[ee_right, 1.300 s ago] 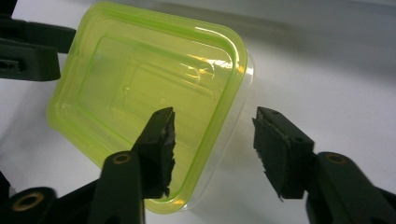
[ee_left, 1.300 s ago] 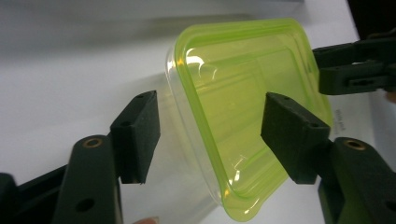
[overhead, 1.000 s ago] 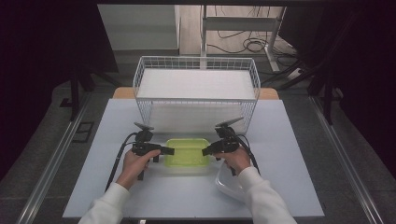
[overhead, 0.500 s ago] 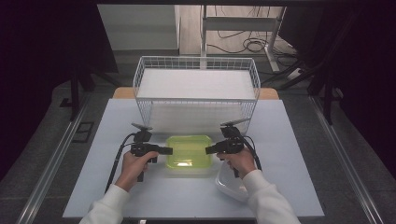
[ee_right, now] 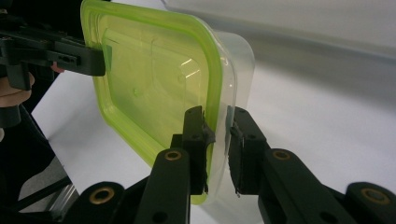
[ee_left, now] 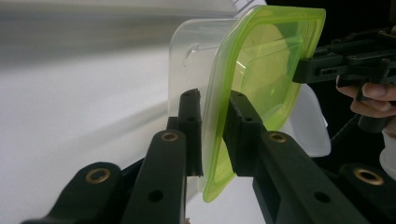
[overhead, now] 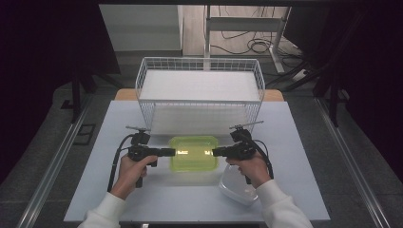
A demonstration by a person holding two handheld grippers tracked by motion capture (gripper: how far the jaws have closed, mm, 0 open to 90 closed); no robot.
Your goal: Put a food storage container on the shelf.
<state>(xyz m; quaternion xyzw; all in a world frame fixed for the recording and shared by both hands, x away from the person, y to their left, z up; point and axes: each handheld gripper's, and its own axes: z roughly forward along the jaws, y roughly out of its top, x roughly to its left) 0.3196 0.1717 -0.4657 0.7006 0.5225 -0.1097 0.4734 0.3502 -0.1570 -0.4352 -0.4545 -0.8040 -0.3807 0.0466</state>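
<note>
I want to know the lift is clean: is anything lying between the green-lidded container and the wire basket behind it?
Nothing visible does. The green-lidded container is held by the left gripper and right gripper at its ends; the table strip before the wire basket is bare.

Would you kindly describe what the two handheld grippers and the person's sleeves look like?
Both the left gripper and the right gripper are matte black, pistol-shaped tools with flat, blocky jaws joined by brass-coloured pivots. A thin grey plate sits atop each, and a black cable loops from the body. The person wears white long sleeves.
</note>
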